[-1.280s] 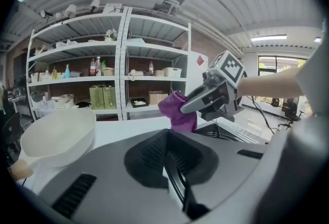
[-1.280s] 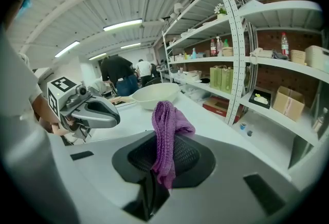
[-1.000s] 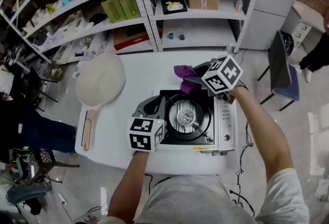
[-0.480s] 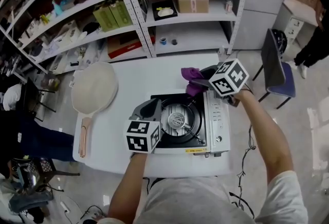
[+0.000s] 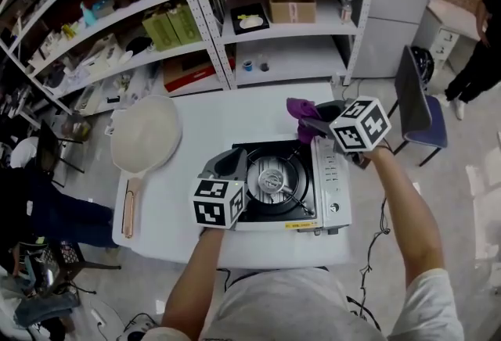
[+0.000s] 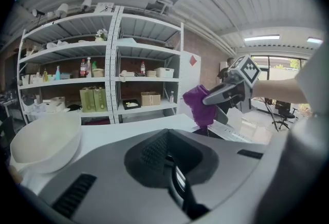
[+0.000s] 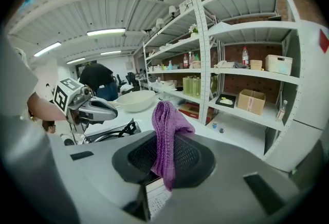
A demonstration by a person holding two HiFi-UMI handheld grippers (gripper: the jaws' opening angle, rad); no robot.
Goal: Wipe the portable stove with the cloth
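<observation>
The portable stove (image 5: 335, 189) sits on the white table (image 5: 235, 109), its round burner (image 5: 273, 175) showing in the middle. My right gripper (image 5: 305, 126) is shut on a purple knitted cloth (image 5: 302, 114), held above the stove's far right corner. In the right gripper view the cloth (image 7: 167, 135) hangs down between the jaws. My left gripper (image 5: 227, 165) rests at the stove's left edge, jaws shut with nothing in them. The left gripper view shows the right gripper (image 6: 213, 97) and the cloth (image 6: 198, 106) across the stove.
A cream pan (image 5: 145, 134) with a pink handle (image 5: 127, 210) lies on the table's left part. Metal shelves (image 5: 258, 11) with boxes and bottles stand behind the table. A chair (image 5: 416, 105) is to the right. A cable (image 5: 377, 238) hangs off the table's right side.
My right gripper has drifted rightward with the cloth, from over the stove's far edge toward its far right corner. The left gripper has stayed at the stove's left edge.
</observation>
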